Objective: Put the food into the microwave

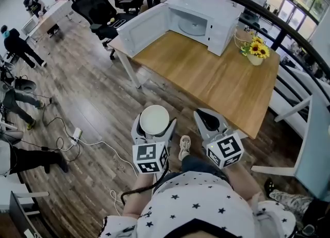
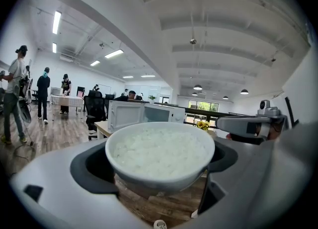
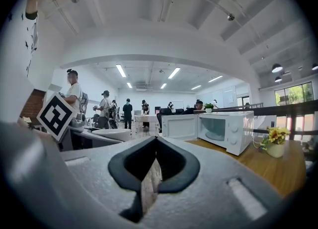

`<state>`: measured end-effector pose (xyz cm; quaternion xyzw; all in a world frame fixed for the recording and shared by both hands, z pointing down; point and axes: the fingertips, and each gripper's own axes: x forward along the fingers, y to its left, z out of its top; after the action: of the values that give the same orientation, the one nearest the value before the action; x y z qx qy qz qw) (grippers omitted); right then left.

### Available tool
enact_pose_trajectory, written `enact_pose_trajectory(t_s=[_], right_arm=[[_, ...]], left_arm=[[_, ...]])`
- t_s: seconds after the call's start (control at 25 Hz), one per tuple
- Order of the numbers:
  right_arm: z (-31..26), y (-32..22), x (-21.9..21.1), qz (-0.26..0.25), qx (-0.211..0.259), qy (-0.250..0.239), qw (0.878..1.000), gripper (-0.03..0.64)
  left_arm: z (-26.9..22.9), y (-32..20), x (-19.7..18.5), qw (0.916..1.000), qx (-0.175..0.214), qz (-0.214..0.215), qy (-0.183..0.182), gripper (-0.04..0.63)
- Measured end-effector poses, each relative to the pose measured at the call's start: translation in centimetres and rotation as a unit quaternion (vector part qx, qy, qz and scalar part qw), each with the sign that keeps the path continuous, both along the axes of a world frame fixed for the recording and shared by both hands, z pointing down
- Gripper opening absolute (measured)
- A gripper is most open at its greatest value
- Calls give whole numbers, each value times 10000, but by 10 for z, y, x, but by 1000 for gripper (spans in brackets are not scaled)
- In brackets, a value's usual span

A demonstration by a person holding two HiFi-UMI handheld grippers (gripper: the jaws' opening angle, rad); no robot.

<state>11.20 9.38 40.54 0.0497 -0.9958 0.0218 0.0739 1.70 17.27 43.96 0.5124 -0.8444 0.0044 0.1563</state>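
A white bowl of rice (image 1: 154,119) (image 2: 160,153) sits between the jaws of my left gripper (image 1: 153,128) (image 2: 160,173), which is shut on it above the wooden floor. My right gripper (image 1: 209,121) (image 3: 149,173) is shut with nothing in it, level with the left one and just to its right. The white microwave (image 1: 198,22) (image 2: 144,115) (image 3: 218,128) stands at the far end of the wooden table (image 1: 227,87), its door (image 1: 142,30) swung wide open to the left and its turntable showing inside. Both grippers are short of the table's near edge.
A vase of yellow flowers (image 1: 256,52) stands on the table to the right of the microwave. Black office chairs (image 1: 98,7) are beyond the table's left end. A cable and power strip (image 1: 76,135) lie on the floor at left. Several people stand at the far left. A white chair (image 1: 304,144) is at right.
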Motion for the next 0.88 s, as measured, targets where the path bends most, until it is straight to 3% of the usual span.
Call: enact_pose_trajectory(t_s=[0.88], right_arm=[[-22,-147,-136,-72,87,-16,9999,6]], left_arm=[[-27,-146,-130,9999,153,-56,-23,509]])
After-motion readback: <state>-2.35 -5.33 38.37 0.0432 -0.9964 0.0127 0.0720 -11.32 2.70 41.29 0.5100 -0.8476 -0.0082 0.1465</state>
